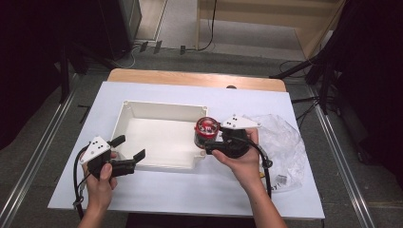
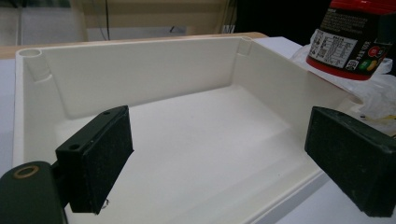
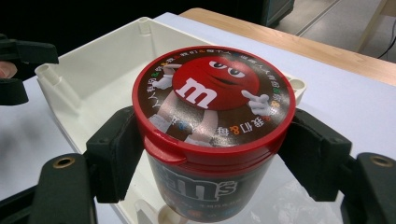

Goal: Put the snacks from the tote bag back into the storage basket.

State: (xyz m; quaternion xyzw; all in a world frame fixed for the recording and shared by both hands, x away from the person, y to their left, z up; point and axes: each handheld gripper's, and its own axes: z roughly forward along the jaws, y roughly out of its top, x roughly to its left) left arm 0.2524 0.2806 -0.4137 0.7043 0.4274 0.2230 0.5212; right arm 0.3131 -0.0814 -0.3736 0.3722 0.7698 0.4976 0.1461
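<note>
Closest to me, my right gripper (image 3: 212,154) has its jaws clamped on the sides of the candy tub (image 3: 210,135), just under the red lid (image 3: 214,100). I grip it there because the lid's lip overhangs the pads and would stop the tub sliding down. The tub is upright and lifted, hanging over the near right corner of the white tray (image 1: 157,135), with the tray rim below it and the crinkled clear bag (image 1: 285,142) off to its right on the white tabletop (image 1: 157,185).

My left gripper (image 1: 128,152) sits at the tray's near left edge, its jaws spread wide with nothing between them. In the left gripper view the two black pads (image 2: 100,156) frame the tray's bare floor, and the tub shows at the upper right, above the far wall's corner. I judge I am parking that hand there to steady the tray if it shifts, while keeping clear of the drop zone.

Farther off, the tray's interior lies open, so the tub looks bound for it. Beyond it, the wooden table edge (image 1: 199,78) and the floor with its cables (image 1: 209,45) play no part.
</note>
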